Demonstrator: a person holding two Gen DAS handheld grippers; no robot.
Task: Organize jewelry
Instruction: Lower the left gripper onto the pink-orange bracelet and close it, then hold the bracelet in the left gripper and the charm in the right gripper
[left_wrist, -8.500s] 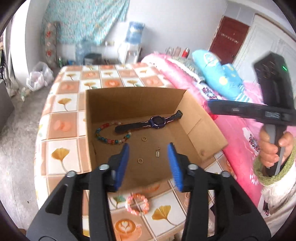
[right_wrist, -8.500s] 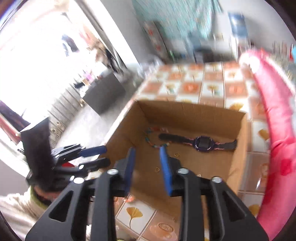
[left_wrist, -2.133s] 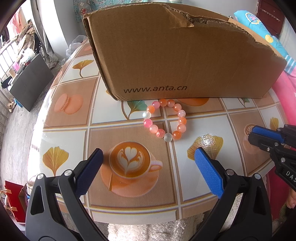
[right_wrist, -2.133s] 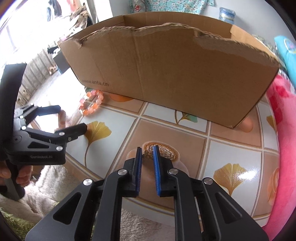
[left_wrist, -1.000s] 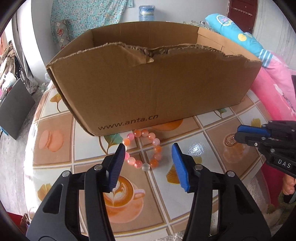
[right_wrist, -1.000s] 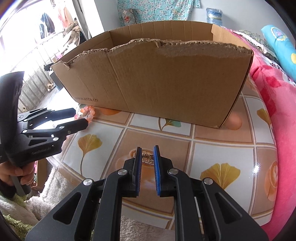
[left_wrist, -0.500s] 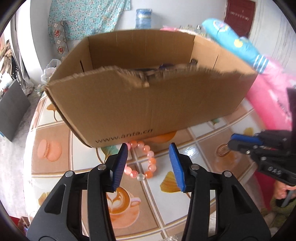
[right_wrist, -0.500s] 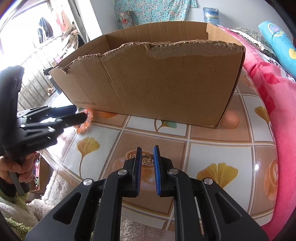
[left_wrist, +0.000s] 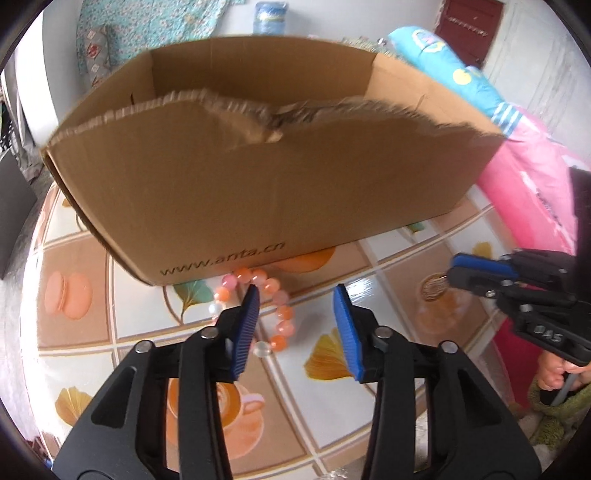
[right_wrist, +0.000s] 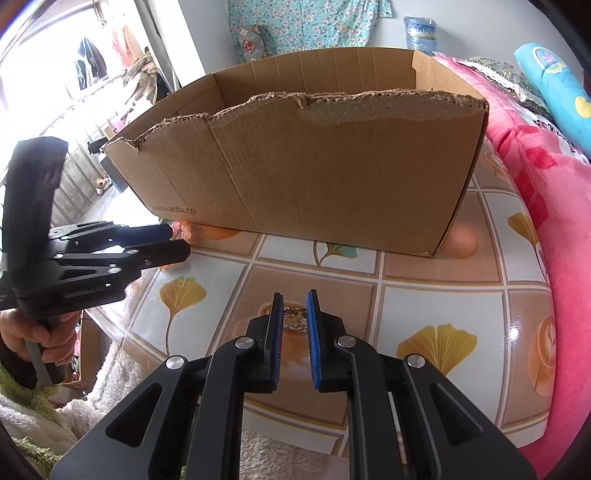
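A bracelet of pink and orange beads (left_wrist: 282, 314) lies on the tabletop against the front wall of the cardboard box (left_wrist: 258, 184). My left gripper (left_wrist: 295, 291) hangs over it with its jaws closing. The left pad covers part of the ring, the right arc of beads lies between the pads, and neither pad presses on it. In the right wrist view the left gripper (right_wrist: 177, 242) shows beside the bracelet (right_wrist: 183, 225). My right gripper (right_wrist: 294, 295) is shut on a small gold trinket (right_wrist: 293, 312) low over the table, in front of the box (right_wrist: 332, 166). It also appears as the right gripper (left_wrist: 451, 267).
The table (right_wrist: 424, 306) wears a glossy cloth printed with ginkgo leaves and coffee cups. Its rounded front edge is close below both grippers. Pink bedding (right_wrist: 554, 192) rises along the right side. A white fluffy cloth (right_wrist: 110, 376) hangs at the near left.
My left gripper has come in over the bracelet and its jaws have narrowed from wide apart to either side of the beads. The right gripper has kept still, shut.
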